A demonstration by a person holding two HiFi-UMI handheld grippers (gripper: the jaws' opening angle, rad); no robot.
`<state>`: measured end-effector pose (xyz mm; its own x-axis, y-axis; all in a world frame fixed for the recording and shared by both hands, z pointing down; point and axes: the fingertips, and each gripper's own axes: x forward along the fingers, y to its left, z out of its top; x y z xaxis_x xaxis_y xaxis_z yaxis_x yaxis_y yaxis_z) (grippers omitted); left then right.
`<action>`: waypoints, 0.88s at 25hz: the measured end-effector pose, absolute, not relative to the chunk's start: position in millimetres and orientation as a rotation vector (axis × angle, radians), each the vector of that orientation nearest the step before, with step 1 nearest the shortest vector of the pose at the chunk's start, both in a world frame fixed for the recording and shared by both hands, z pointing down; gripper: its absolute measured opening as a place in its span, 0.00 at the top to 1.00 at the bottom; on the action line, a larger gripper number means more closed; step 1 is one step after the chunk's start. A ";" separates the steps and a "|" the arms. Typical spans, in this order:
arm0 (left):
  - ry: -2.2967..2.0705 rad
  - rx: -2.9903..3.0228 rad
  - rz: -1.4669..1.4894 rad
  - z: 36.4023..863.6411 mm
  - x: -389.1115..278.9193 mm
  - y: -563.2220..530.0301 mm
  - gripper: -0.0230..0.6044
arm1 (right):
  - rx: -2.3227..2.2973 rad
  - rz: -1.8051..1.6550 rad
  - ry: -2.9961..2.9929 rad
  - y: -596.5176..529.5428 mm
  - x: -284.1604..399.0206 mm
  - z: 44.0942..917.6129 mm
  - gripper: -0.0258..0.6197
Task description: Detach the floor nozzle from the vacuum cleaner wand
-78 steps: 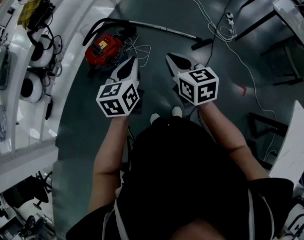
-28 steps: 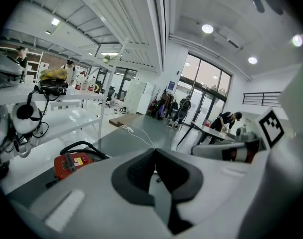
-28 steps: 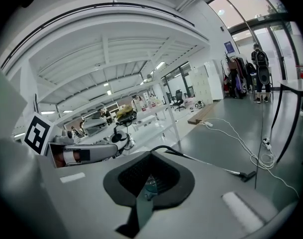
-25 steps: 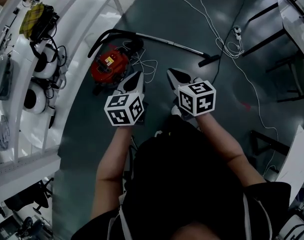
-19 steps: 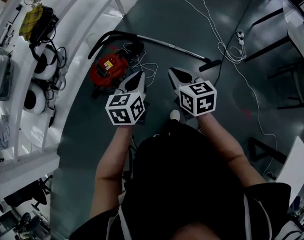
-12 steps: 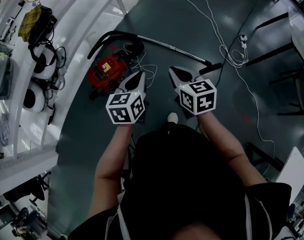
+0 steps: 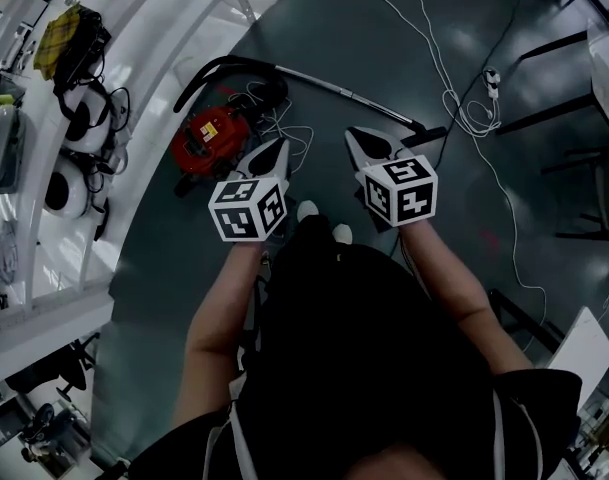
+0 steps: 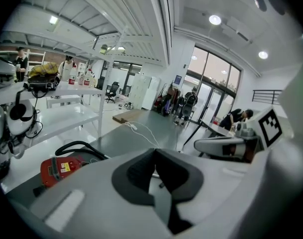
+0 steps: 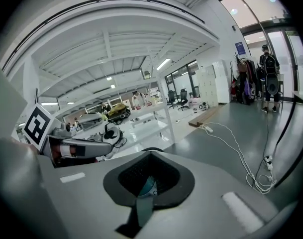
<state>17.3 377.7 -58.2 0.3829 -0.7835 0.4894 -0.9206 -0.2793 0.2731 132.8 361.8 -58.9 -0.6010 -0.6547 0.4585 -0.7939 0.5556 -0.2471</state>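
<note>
**Closing in on the vacuum, nothing gripped yet**

Nearest, on the near side of the red vacuum cleaner [image 7: 209, 136]: shoe tips [image 7: 307, 210] on the grey floor [image 7: 384, 28], seen from steeply above. Just this side of the vacuum cleaner and a little to its right, the left hand-held gripper [image 7: 269, 156], jaws pressed together on nothing. Further to the vacuum cleaner's right, the right hand-held gripper [image 7: 362, 143], likewise closed and empty. Carried side by side and tipped down toward the floor, probably for the approach. Kept shut, most likely, with nothing yet within reach to grasp.

Beyond, arching from the vacuum cleaner's far side, a black hose [image 7: 219, 68], joined to the metal wand [image 7: 329, 76]. Laid flat on the floor, running off to the vacuum cleaner's right. At its end, well to the right of the vacuum cleaner, the dark floor nozzle [image 7: 424, 133], apparently attached to the wand. Judged: detaching not yet begun. Stretched out at full length, handy for one hand-held gripper to steady the wand and the other to pull the nozzle.

Farther right of the vacuum cleaner, past the nozzle, a white cable [image 7: 454, 78] looping over the floor: a possible snag.

Left of the vacuum cleaner, white shelves [image 7: 144, 28]. On them, white headsets [image 7: 69, 108], and farther back a yellow-and-black bag [image 7: 59, 23]. No box or bin with contents to be made out.
</note>
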 end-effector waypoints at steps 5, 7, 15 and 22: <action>-1.435 2.112 0.288 -52.9 13.9 363.1 0.95 | 1.227 0.663 -2.450 350.7 144.5 -50.1 0.96; -1.418 2.131 0.261 -53.7 15.4 353.6 0.95 | 1.238 0.674 -2.440 343.8 144.7 -46.5 0.96; -1.395 2.183 0.290 -48.0 8.6 303.1 0.95 | 1.237 0.676 -2.409 299.7 131.0 -39.3 0.96; -1.398 2.146 0.317 -32.2 -16.5 246.5 0.95 | 1.208 0.721 -2.377 240.6 101.1 -22.9 0.97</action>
<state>-16.5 246.5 -32.2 0.4299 -0.7666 0.4769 -0.8974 -0.3047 0.3191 101.1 240.6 -22.9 -0.5602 -0.6291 0.5389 -0.8225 0.4997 -0.2717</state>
